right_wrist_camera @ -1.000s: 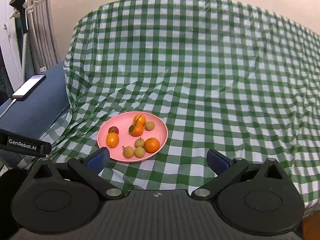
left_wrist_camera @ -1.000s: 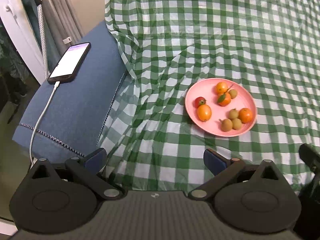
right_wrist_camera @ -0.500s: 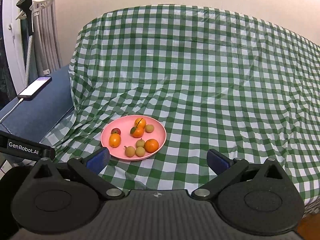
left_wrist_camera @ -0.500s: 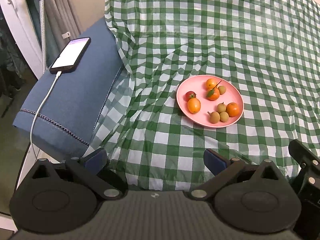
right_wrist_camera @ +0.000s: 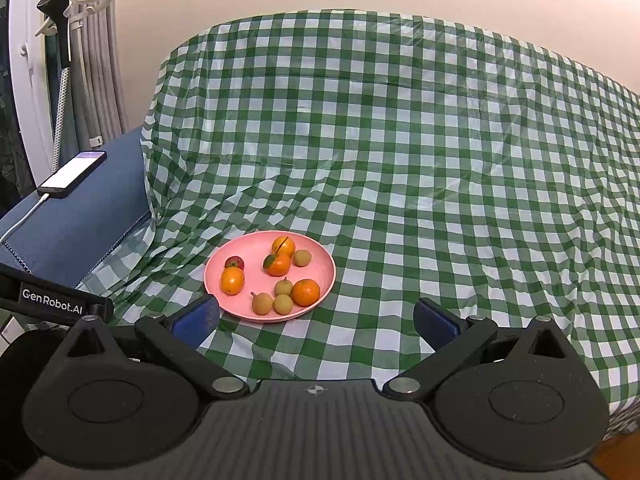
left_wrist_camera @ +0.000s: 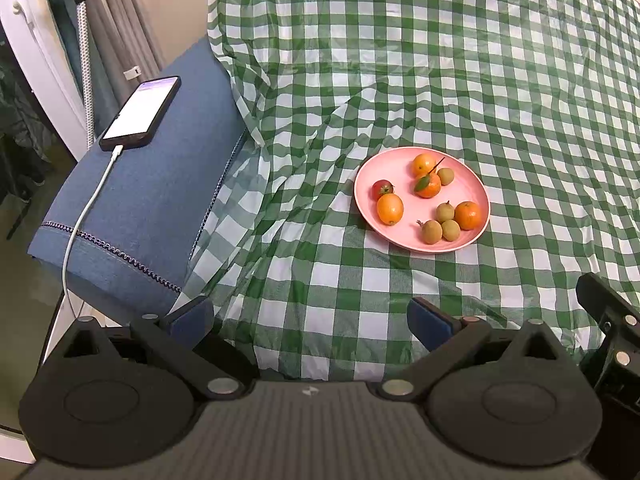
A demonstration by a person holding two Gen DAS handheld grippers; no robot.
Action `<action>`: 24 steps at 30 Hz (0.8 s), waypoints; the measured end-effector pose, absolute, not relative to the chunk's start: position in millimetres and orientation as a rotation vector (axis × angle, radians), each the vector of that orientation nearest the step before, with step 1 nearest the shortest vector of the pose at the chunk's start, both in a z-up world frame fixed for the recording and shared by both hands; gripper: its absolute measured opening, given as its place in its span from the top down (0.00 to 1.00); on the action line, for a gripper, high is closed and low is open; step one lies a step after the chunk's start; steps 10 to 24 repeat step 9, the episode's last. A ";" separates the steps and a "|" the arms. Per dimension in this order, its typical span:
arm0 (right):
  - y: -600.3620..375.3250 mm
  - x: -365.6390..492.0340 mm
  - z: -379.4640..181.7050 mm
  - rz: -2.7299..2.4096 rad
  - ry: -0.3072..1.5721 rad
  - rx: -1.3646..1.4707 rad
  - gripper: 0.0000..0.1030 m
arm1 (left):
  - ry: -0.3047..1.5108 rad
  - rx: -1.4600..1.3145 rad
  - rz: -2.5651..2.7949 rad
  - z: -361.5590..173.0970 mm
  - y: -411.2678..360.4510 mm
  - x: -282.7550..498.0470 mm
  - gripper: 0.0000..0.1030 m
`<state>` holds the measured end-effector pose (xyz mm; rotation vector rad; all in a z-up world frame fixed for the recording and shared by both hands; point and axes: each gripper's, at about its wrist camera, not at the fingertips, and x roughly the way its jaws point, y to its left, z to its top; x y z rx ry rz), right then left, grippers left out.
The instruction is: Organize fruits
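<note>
The left gripper [left_wrist_camera: 310, 318] hangs low over the near edge of the checked cloth [left_wrist_camera: 400, 80], its blue fingers [left_wrist_camera: 192, 316] spread wide with nothing between them. The right gripper [right_wrist_camera: 316, 316] is likewise spread and empty, held level above the cloth's near edge and pointing toward the far wall. A part of the right tool shows at the right edge of the left view, so the two sit side by side.

The pink plate [left_wrist_camera: 368, 176] lies on the cloth ahead of both grippers, apart from their tips. In the right view the plate [right_wrist_camera: 320, 258] sits left of centre, its near rim just beyond the left finger [right_wrist_camera: 196, 318]; in the left view it is ahead and to the right.

On the plate are four oranges [left_wrist_camera: 390, 209], one with a green leaf, four small brownish-green fruits [left_wrist_camera: 431, 231] and one small red fruit [left_wrist_camera: 382, 189]. Three of the green ones cluster at the near right beside an orange.

Farther left, a phone [left_wrist_camera: 140, 112] with its cable [left_wrist_camera: 86, 216] rests on a blue cushion [left_wrist_camera: 152, 200].
</note>
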<state>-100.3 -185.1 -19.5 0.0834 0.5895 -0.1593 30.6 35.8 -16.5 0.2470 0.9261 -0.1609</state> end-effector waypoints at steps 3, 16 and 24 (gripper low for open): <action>-185.2 -100.3 -19.5 -0.161 0.592 0.085 0.01 | 0.927 0.249 -0.165 -16.5 35.7 30.2 0.00; -185.2 -100.0 -19.5 -0.149 0.589 0.087 0.01 | 0.920 0.247 -0.159 -16.5 35.9 28.7 0.00; -185.2 -100.0 -19.5 -0.149 0.589 0.087 0.01 | 0.920 0.247 -0.159 -16.5 35.9 28.7 0.00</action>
